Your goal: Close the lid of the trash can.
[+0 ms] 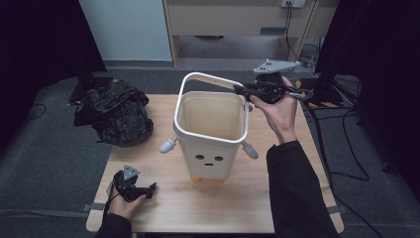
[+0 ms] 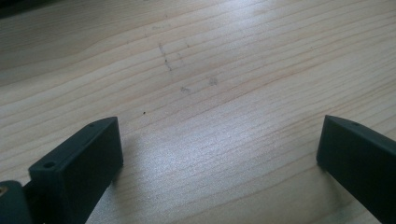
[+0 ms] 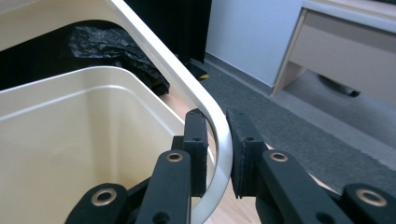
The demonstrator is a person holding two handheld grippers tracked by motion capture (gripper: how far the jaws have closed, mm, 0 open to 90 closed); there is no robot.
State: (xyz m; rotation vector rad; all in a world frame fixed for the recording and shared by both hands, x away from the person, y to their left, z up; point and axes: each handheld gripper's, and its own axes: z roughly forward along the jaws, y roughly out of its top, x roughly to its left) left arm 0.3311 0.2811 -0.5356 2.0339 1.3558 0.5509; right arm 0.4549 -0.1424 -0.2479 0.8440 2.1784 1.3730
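Note:
A cream bin (image 1: pixel 210 134) with a small face, two stubby arms and orange feet stands upright in the middle of the wooden table (image 1: pixel 163 208). Its white bail handle (image 1: pixel 208 78) is raised over the open top. My right gripper (image 1: pixel 242 90) is at the handle's right end, its jaws closed on the band from both sides; the right gripper view shows the handle (image 3: pixel 163 56) running between the pads (image 3: pixel 198 135) above the bin's empty inside (image 3: pixel 70 140). My left gripper (image 1: pixel 148 191) rests low at the table's front left, jaws wide apart over bare wood (image 2: pixel 210 93).
A crumpled black plastic bag (image 1: pixel 116 114) lies at the table's back left corner, also visible past the handle as a dark bag (image 3: pixel 107 44). Grey carpet surrounds the table. A pale wooden cabinet (image 1: pixel 237 20) stands behind, and cables (image 1: pixel 341 148) run along the floor at right.

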